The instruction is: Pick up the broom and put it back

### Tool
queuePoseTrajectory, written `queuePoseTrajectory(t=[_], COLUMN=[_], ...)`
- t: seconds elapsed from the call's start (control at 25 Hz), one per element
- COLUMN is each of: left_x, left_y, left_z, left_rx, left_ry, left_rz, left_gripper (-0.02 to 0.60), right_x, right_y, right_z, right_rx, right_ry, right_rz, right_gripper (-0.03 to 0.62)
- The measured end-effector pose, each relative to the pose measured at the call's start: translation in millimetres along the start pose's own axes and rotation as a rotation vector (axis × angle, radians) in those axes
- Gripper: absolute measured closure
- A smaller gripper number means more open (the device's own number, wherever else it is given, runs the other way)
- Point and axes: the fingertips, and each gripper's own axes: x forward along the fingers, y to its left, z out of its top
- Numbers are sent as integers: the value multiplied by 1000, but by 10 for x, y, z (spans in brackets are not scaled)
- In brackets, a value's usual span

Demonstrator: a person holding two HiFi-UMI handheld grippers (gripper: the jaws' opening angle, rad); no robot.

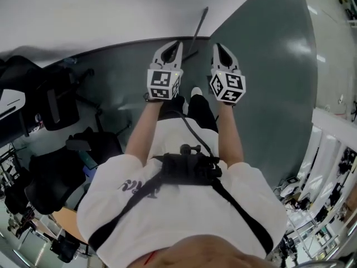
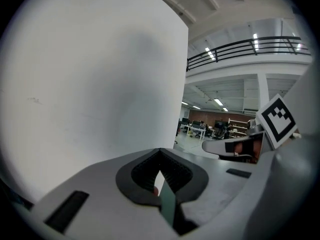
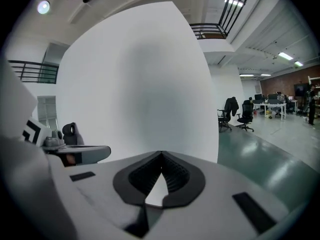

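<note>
The broom (image 1: 198,28) shows in the head view as a thin dark stick slanting from the white wall (image 1: 111,10) down toward the floor between my two grippers; its lower end is hidden behind them. My left gripper (image 1: 177,43) and right gripper (image 1: 217,46) are held side by side in front of the person, pointing at the wall, both short of the stick. In the left gripper view the left gripper (image 2: 160,151) has its jaw tips together with nothing held. The right gripper (image 3: 161,154) looks the same in its own view. Neither gripper view shows the broom.
Dark green floor (image 1: 268,66) stretches to the right of the wall's corner. Black office chairs (image 1: 56,102) and bags crowd the left side. A white railing (image 1: 334,127) stands at the right. More chairs (image 3: 247,115) and desks stand far off in the hall.
</note>
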Motion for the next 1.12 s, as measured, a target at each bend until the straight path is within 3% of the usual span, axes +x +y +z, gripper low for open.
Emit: queuePoseTrajectory(t=[0.24, 0.72, 1.04, 1.12], left_x=[275, 794, 1151, 1254], left_y=[155, 312, 441, 489], left_z=[-348, -1037, -1313, -1409], left_rx=[-13, 35, 12, 6], left_ry=[67, 186, 211, 215], left_rz=[-44, -94, -107, -102], left_gripper=[574, 574, 574, 574], right_x=[119, 436, 801, 954], right_y=[-298, -1013, -1251, -1257], right_z=[-423, -1198, -1564, -1702], right_rx=[-20, -136, -146, -145], right_ry=[78, 252, 309, 323], right_rz=[-45, -3, 33, 48], right_gripper=[591, 589, 586, 556])
